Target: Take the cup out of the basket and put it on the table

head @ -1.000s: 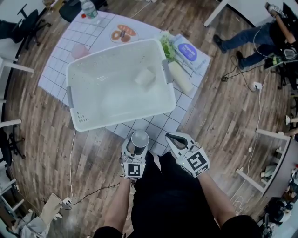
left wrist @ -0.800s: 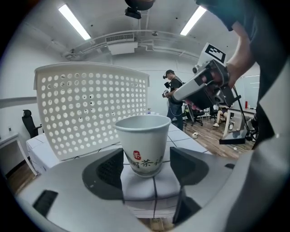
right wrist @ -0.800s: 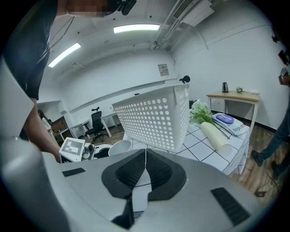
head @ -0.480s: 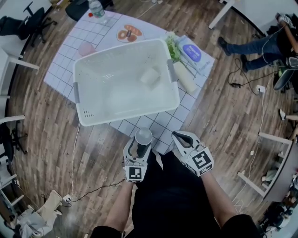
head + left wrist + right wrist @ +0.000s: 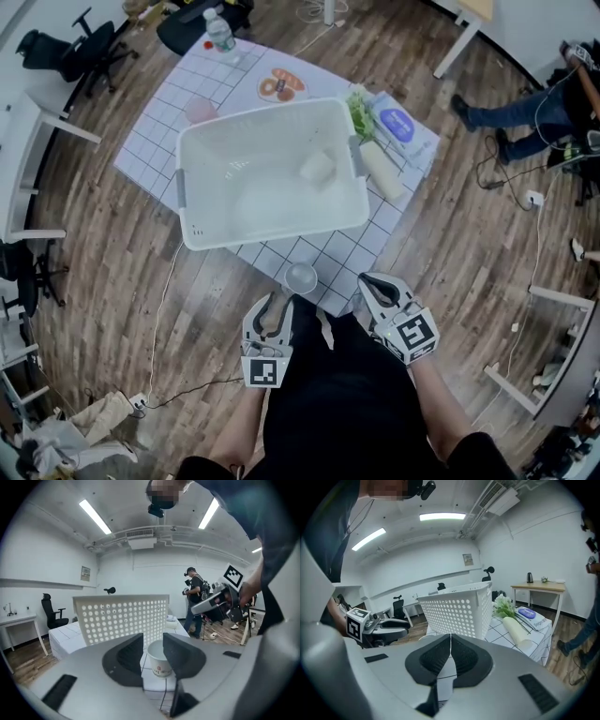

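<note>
Standing upright near the front edge of the checked table (image 5: 330, 251), lower centre of the head view, the cup (image 5: 302, 277) is out of the basket (image 5: 267, 236). Left gripper (image 5: 272, 307) sits just below it, jaws half spread and just closing, nothing between them. Right gripper (image 5: 367, 281) is pressed together, empty. Placement looks done. Draw clear without nudging the cup, which stands close to the edge. White roll (image 5: 384, 172) and flowers (image 5: 359, 108) lie right of the basket, well clear.
</note>
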Motion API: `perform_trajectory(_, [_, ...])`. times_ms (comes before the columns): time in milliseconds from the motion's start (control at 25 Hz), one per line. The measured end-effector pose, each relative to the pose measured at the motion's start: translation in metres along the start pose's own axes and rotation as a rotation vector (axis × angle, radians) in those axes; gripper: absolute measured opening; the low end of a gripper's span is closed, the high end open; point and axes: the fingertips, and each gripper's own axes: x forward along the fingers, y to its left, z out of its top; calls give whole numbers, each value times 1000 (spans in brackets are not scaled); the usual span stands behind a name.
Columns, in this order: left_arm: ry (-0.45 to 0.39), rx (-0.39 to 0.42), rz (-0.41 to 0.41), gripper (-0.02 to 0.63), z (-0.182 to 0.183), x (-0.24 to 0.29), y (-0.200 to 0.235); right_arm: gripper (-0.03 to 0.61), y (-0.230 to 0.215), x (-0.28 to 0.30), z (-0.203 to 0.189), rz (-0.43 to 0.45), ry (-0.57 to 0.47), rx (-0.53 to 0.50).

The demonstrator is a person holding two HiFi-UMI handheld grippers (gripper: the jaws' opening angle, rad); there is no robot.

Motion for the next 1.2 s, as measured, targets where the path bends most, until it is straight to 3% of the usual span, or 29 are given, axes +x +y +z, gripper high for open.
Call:
perform_trajectory(40, [-6, 33, -9, 125, 10, -1, 2, 25, 2, -1, 5, 1, -13, -3])
perform_trajectory(80, [-12, 16, -3, 112, 17, -1, 5, 25, 3, -2, 11, 2, -27, -7])
perform_trajectory(240, [-61, -183, 54, 51, 44, 1, 15, 25, 6, -7, 28, -3, -68, -29])
perform_trajectory(560, [-106, -178, 19, 10, 84, 6, 19, 25, 9, -21, 47, -49, -130, -20])
perform_trajectory(1200, [-154, -164, -13, 9, 118, 5, 31, 25, 15, -30, 76, -81, -185, -56])
